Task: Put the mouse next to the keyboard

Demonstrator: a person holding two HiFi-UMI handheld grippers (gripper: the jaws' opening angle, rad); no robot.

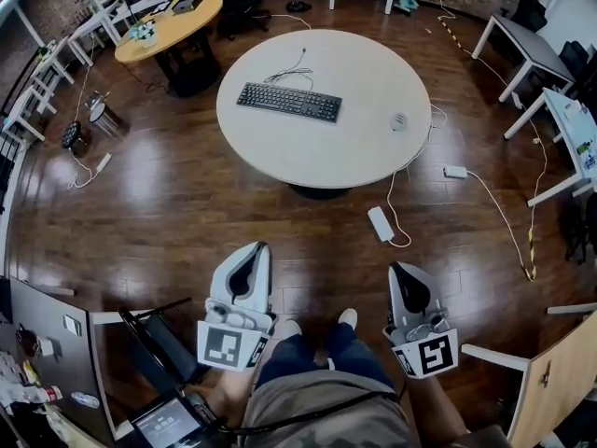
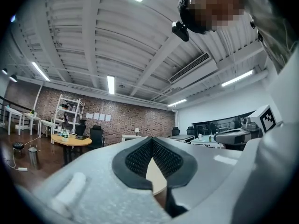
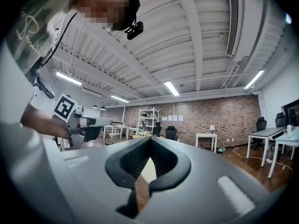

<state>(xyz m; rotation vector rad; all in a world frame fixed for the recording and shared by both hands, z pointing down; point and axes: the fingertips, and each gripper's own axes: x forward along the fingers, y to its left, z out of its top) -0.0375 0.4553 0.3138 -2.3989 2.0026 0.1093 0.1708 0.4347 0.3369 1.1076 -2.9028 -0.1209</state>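
We stand on a dark wooden floor (image 1: pixel 168 203), facing a round white table (image 1: pixel 308 157). A black keyboard (image 1: pixel 289 102) lies on its left half, and the mouse (image 1: pixel 399 121) sits well apart from it, near the right edge. Our left gripper (image 1: pixel 256 252) and right gripper (image 1: pixel 399 271) point level toward the table, each with its jaws pressed together on nothing. A smaller yellow table (image 1: pixel 173 21), white desks (image 1: pixel 522 49) and a brick wall (image 2: pixel 131 120) ring the room. A power strip (image 1: pixel 381 223) lies on the floor.
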